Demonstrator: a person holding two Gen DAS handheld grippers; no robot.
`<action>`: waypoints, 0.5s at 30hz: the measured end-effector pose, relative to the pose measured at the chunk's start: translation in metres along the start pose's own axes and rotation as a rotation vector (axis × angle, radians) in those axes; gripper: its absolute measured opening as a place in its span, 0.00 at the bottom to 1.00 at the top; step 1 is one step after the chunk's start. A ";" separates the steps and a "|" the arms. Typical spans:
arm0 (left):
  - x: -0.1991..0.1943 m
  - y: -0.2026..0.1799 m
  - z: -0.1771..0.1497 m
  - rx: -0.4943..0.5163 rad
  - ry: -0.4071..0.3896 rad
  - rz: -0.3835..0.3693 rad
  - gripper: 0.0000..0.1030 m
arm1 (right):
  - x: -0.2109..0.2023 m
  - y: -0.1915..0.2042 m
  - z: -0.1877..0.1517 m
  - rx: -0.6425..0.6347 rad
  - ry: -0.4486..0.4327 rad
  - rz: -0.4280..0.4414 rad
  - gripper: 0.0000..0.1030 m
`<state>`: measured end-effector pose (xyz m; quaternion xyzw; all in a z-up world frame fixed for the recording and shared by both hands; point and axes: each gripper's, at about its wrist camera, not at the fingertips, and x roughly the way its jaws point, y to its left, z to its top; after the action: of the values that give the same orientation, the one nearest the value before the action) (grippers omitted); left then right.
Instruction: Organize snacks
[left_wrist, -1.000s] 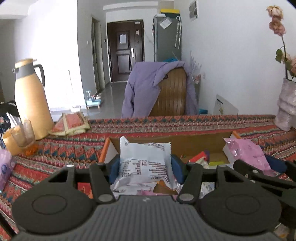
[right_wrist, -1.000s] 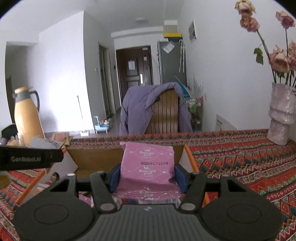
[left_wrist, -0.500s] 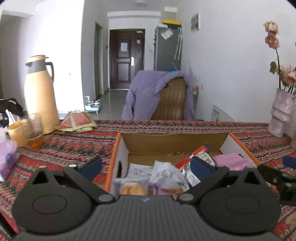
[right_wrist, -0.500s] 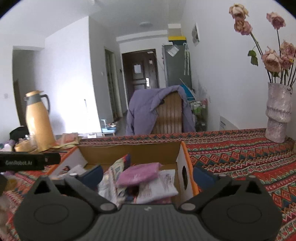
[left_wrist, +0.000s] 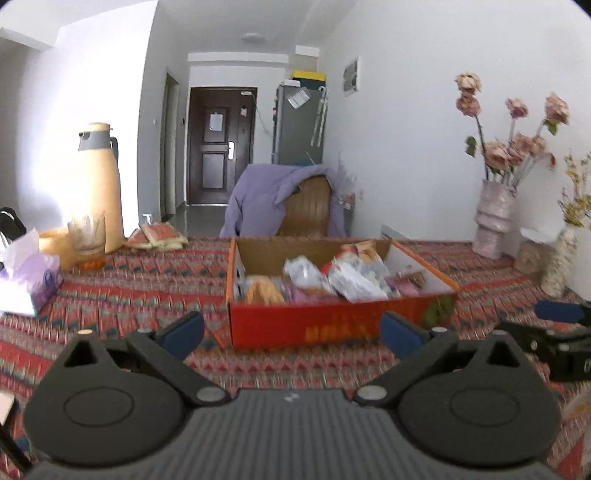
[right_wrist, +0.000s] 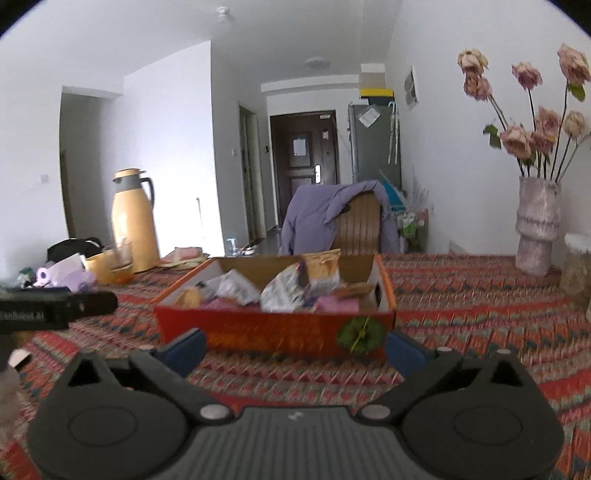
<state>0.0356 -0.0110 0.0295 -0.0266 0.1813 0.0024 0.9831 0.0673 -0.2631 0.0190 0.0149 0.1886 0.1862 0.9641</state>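
Left tongs (left_wrist: 291, 328) and right tongs (right_wrist: 295, 345) both spread wide, nothing between. Box (left_wrist: 332, 325) at 12 o'clock on patterned surface (left_wrist: 129, 291), heaped with snack packets (left_wrist: 351, 280). Thermos (left_wrist: 99, 188) at 10 o'clock.

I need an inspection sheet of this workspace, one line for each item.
Surface: table under patterned red woven cloth.
Job's things: orange cardboard box filled with snack packets.
Clutter: tall yellow thermos jug, drinking glass, purple tissue pack.
Grippers: left gripper and right gripper open, nothing between the jaws.
Cables: nothing seen.
Surroundings: pale vase of dried roses, chair with purple jacket.
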 end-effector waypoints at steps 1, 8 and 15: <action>-0.004 -0.001 -0.007 0.002 0.006 0.000 1.00 | -0.004 0.001 -0.004 0.007 0.007 0.003 1.00; -0.035 -0.007 -0.048 0.033 0.020 0.019 1.00 | -0.027 0.012 -0.035 0.045 0.057 0.032 1.00; -0.039 -0.003 -0.065 0.015 0.066 0.016 1.00 | -0.032 0.024 -0.061 0.044 0.113 -0.017 1.00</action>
<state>-0.0240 -0.0168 -0.0169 -0.0176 0.2138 0.0080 0.9767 0.0092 -0.2545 -0.0235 0.0241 0.2468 0.1742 0.9530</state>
